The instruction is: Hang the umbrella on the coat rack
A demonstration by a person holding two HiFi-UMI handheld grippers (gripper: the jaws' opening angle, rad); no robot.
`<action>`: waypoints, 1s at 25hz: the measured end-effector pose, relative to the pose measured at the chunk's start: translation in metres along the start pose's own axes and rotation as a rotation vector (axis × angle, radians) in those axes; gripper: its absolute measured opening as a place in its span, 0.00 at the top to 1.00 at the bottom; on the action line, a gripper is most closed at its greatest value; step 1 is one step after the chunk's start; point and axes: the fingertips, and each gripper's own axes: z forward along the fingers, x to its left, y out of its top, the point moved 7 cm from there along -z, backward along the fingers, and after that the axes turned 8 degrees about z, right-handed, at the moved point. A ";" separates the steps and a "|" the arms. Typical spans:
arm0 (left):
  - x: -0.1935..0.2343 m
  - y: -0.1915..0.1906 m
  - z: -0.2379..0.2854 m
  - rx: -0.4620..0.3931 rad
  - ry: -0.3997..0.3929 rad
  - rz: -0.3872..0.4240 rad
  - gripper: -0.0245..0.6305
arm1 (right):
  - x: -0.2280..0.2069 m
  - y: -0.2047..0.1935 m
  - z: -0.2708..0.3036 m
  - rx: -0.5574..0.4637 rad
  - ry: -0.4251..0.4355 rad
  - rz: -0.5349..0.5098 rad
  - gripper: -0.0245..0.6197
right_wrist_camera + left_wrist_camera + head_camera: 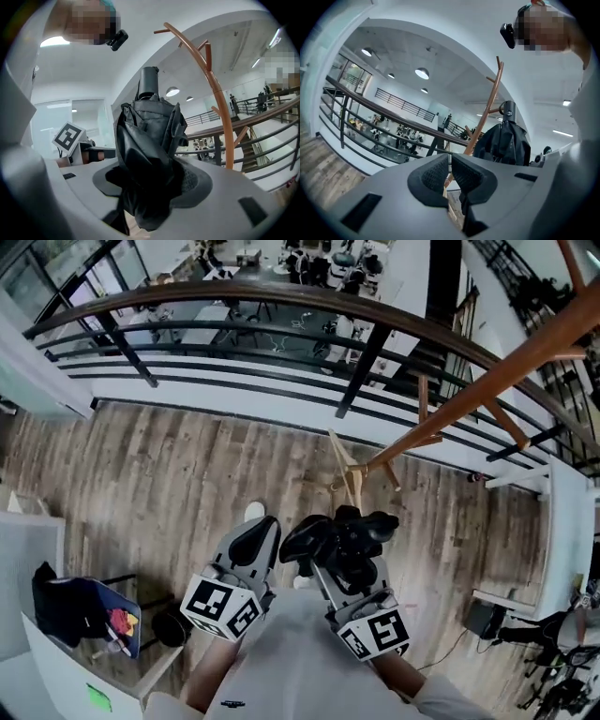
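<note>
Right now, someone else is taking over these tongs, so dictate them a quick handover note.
Left tongs: jaws nearly together, nothing between them.
Right tongs: shut on the folded black umbrella.
Wooden coat rack: stands ahead, by the railing.
Done: the umbrella is picked up.
Left: bring the umbrella to the rack and hang it on a peg.

Closed tongs (450, 160), umbrella (506, 140) beside coat rack (491, 101)
</note>
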 end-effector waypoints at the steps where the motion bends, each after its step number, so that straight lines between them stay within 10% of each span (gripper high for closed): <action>1: 0.012 0.009 0.010 0.007 -0.037 0.012 0.91 | 0.003 0.005 0.011 -0.018 -0.034 -0.007 0.54; 14: 0.160 0.119 0.181 0.142 -0.545 0.182 0.91 | -0.040 0.073 0.188 -0.225 -0.529 0.050 0.54; 25: 0.136 0.156 0.225 0.173 -0.761 0.242 0.91 | -0.056 0.097 0.189 -0.235 -0.705 0.080 0.54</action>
